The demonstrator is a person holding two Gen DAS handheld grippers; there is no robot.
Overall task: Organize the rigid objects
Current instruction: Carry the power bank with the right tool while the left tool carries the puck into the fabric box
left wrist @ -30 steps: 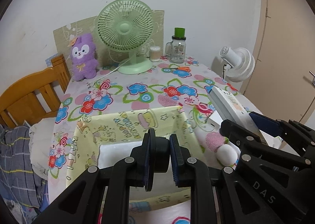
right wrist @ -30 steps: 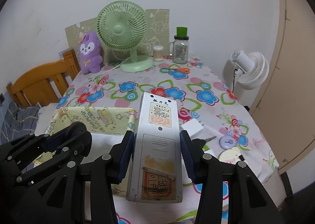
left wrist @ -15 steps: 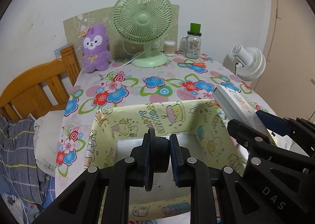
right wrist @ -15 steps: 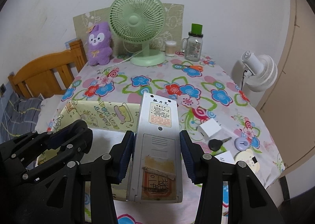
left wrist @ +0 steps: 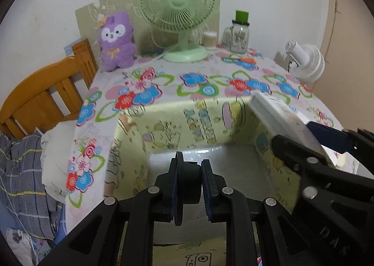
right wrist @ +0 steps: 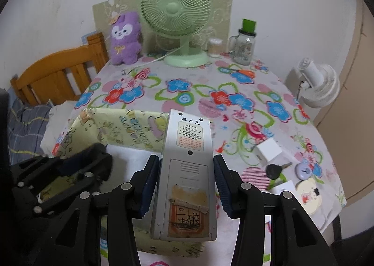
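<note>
Remote control (right wrist: 187,172) and black round part (left wrist: 189,183), each carried over the yellow box (left wrist: 187,125).
Right tool (right wrist: 187,182) clamps the remote; left tool (left wrist: 189,183) is clenched on the black part.

Remote (right wrist: 187,172) back label: "縣力克"; rest illegible.

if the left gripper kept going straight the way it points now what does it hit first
Most likely the white floor of the yellow cartoon-print box, since the left gripper, shut on a black round object, points down into it; depth is uncertain.
</note>
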